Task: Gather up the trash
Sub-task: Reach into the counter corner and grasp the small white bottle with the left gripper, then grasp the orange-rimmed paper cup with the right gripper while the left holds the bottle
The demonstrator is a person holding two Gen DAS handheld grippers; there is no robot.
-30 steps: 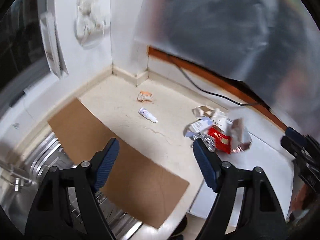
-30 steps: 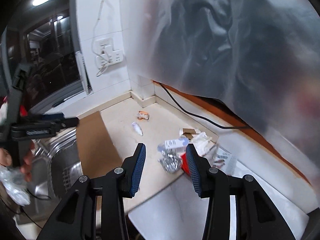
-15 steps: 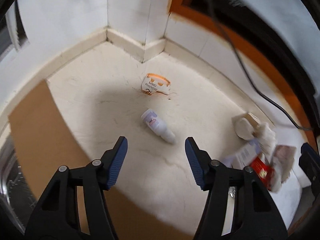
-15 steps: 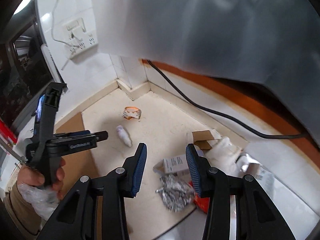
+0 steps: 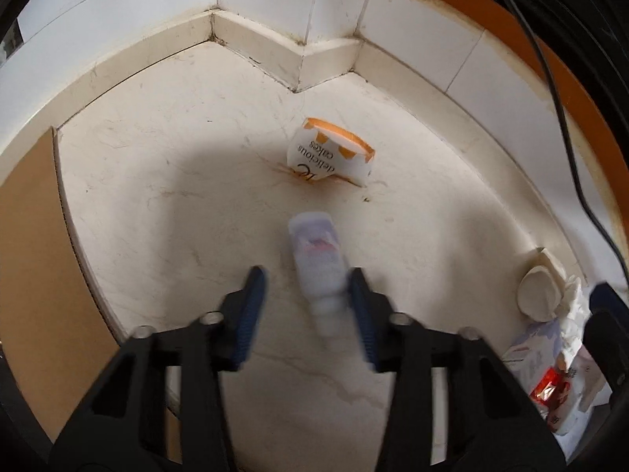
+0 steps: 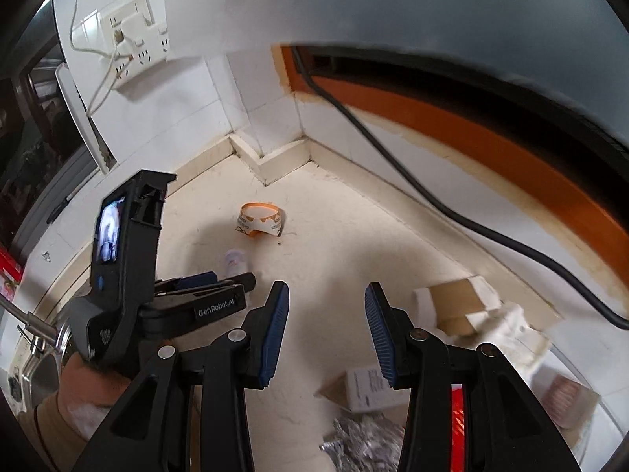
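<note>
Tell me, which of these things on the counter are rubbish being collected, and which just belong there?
Rubbish to collect:
- small white bottle, between the left gripper fingers
- torn orange-and-white paper cup
- crumpled foil
- small cardboard boxes

Just lying about:
- black cable
- wall socket
- brown cardboard sheet

We see the small bottle [image 5: 314, 259] lying on the worktop [image 5: 177, 181] between the left claw [image 5: 304, 306] jaws, which have just been closing. The torn paper cup [image 5: 330, 155] lies beyond it at twelve o'clock, toward the corner. At four o'clock sits the wrapper heap [image 5: 550, 358]; cardboard [image 5: 35, 275] lies at nine o'clock.
</note>
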